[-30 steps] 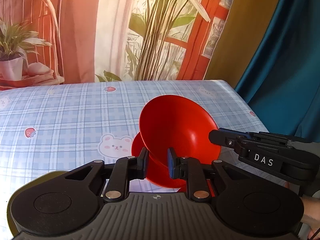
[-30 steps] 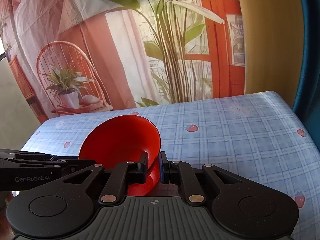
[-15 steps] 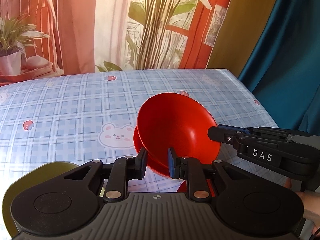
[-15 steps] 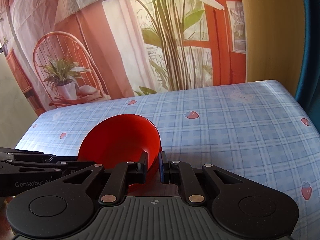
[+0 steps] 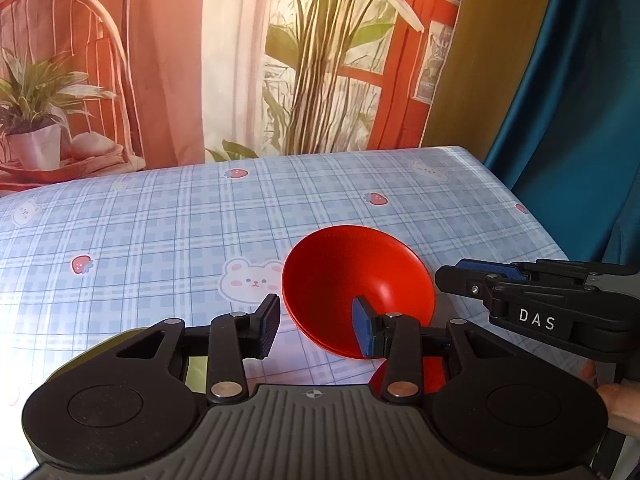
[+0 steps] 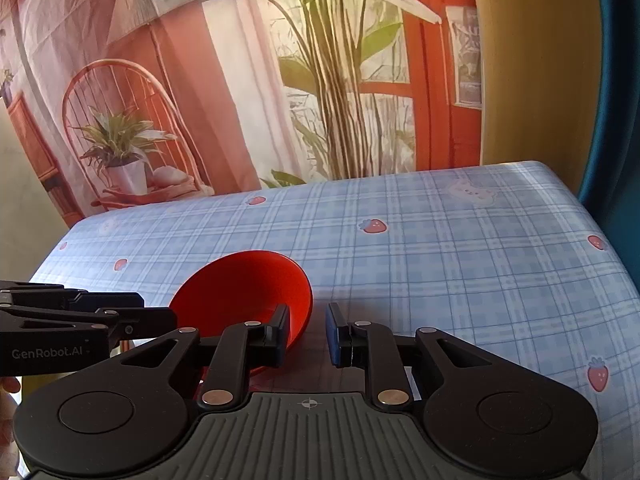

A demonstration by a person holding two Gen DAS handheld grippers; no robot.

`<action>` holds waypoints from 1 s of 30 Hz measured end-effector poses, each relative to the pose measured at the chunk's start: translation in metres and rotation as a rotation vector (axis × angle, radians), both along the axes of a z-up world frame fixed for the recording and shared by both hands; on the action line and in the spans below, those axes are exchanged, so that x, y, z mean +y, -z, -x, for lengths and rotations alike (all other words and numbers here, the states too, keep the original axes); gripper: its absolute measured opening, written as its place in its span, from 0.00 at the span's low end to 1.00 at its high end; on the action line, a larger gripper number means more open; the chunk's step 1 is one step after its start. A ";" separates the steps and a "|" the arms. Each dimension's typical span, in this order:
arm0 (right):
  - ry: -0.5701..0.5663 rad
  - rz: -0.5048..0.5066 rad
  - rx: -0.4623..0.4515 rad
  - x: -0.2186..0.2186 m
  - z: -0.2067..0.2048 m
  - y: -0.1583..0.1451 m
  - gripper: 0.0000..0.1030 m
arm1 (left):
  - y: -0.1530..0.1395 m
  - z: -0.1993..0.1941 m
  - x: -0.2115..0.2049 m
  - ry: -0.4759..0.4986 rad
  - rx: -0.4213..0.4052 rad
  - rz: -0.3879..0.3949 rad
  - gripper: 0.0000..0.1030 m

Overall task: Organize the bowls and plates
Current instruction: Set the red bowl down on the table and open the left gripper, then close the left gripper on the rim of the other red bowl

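The glossy red plastic bowl sits nested in another red bowl on the blue plaid tablecloth, near the right edge. Both jaws have just been opening – the left gripper and right gripper straddle its rim, pads spread, gripping nothing.

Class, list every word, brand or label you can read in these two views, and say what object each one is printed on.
"DAS": white letters on the side of the right tongs, seen from the left wrist view.
"GenRobot.AI": pale lettering on the side of the left tongs, seen from the right wrist view.
No other readable text; the tablecloth carries only strawberry and bear pictures.
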State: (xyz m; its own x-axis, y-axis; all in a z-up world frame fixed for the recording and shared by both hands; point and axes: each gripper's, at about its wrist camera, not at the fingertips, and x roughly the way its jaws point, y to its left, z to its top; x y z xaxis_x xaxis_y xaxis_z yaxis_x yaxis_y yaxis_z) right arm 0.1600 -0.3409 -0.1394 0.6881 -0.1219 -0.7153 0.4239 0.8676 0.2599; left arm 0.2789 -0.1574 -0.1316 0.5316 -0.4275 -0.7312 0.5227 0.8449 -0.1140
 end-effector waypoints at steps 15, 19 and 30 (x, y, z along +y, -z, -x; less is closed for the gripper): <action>0.017 0.017 -0.009 0.014 0.036 -0.012 0.19 | -0.013 0.039 0.016 -0.024 -0.043 0.014 0.40; 0.011 0.030 0.001 0.019 0.046 -0.013 0.19 | -0.013 0.049 0.020 -0.034 -0.039 0.026 0.40; 0.008 0.032 0.010 0.034 0.071 -0.008 0.19 | -0.007 0.081 0.031 -0.036 -0.051 0.036 0.40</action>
State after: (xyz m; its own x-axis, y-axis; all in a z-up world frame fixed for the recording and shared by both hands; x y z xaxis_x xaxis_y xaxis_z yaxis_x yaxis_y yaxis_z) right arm 0.0895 -0.3072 -0.1315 0.6800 -0.1504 -0.7176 0.4336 0.8717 0.2282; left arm 0.1982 -0.1260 -0.1244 0.5832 -0.4331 -0.6872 0.4978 0.8591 -0.1190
